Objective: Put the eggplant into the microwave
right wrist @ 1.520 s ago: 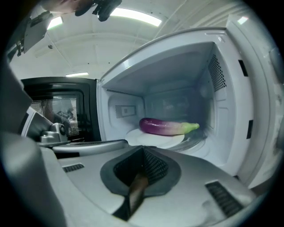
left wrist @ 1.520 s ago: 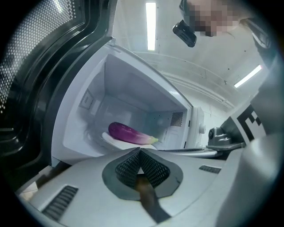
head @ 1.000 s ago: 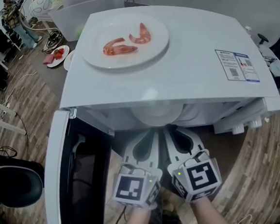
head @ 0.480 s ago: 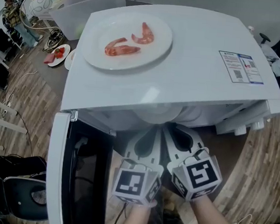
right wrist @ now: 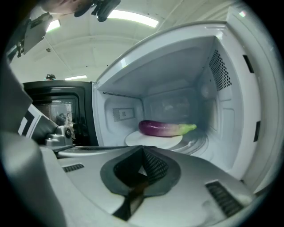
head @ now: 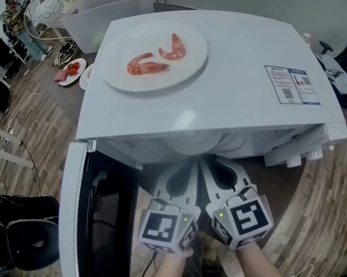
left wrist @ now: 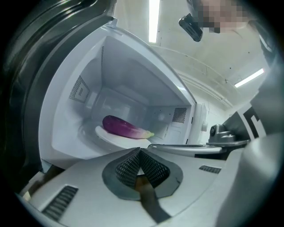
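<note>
Wood floor surrounds the open microwave (head: 226, 91), eggplant (right wrist: 164, 128) already inside. Left hand-held gripper (left wrist: 140, 151) and right hand-held gripper (right wrist: 143, 150) are pressed together, empty. Shutting the door (head: 94, 218) seems next.

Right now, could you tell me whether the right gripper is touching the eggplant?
Apart. The right gripper view shows the right gripper shut and empty, with the eggplant lying on the white plate well beyond its tips.
</note>
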`<state>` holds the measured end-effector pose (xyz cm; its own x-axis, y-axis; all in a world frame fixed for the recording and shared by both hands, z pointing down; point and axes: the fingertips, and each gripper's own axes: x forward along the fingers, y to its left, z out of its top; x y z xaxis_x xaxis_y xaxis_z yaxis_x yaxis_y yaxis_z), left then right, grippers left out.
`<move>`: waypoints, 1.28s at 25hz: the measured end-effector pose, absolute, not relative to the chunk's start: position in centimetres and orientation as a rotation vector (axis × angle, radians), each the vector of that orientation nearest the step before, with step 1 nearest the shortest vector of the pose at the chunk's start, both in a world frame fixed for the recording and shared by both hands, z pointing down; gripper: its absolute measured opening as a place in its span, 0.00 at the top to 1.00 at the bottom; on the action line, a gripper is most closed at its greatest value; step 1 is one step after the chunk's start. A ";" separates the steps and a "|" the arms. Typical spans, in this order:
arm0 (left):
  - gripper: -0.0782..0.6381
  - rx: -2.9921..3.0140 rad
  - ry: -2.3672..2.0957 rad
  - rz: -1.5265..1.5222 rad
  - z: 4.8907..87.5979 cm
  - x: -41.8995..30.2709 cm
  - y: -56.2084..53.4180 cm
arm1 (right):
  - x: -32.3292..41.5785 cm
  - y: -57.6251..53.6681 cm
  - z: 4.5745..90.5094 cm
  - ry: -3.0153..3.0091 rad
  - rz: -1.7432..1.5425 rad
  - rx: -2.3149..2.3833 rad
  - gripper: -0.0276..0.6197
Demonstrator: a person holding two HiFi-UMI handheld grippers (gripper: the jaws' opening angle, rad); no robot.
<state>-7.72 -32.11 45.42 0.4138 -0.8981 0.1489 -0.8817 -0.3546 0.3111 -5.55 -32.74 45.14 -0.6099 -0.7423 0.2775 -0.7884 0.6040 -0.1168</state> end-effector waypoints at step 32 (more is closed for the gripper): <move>0.89 2.404 -1.556 -0.036 41.0 -2.6 -19.1 | 0.8 -18.8 40.1 -2.709 0.235 1.131 0.95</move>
<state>-2.58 -19.12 40.97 0.4207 -0.8981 0.1281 -0.8912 -0.3827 0.2435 0.85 -18.80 40.09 -0.6888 -0.6839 0.2403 -0.7151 0.6955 -0.0703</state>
